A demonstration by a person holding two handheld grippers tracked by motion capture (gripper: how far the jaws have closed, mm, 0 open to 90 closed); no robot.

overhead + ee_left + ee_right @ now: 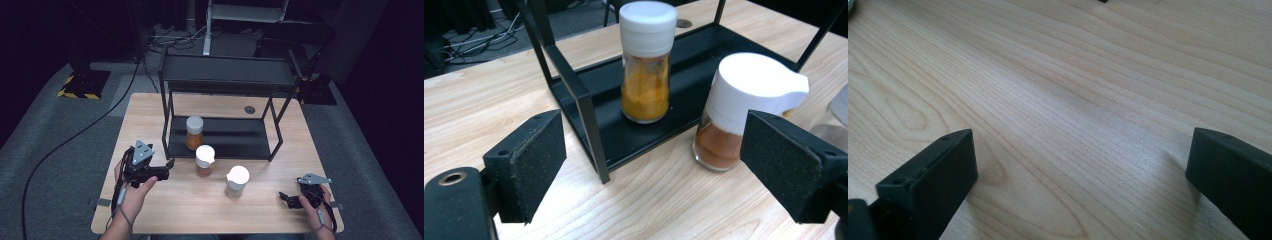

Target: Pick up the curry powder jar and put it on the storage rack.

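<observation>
Rack [226,80] at back-centre of table [150,210]. One jar [194,132] on rack's lower shelf, left end. 2nd jar [204,160] just in front of rack. 3rd jar [237,181] further front-right, apart from rack.

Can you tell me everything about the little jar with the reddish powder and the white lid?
The jar is small, clear like glass, and partly full of reddish-brown powder. Its white cap has a pouring lip that sticks out sideways. It stands upright on the wooden table, just in front of the black rack. Nothing is touching it.
</observation>
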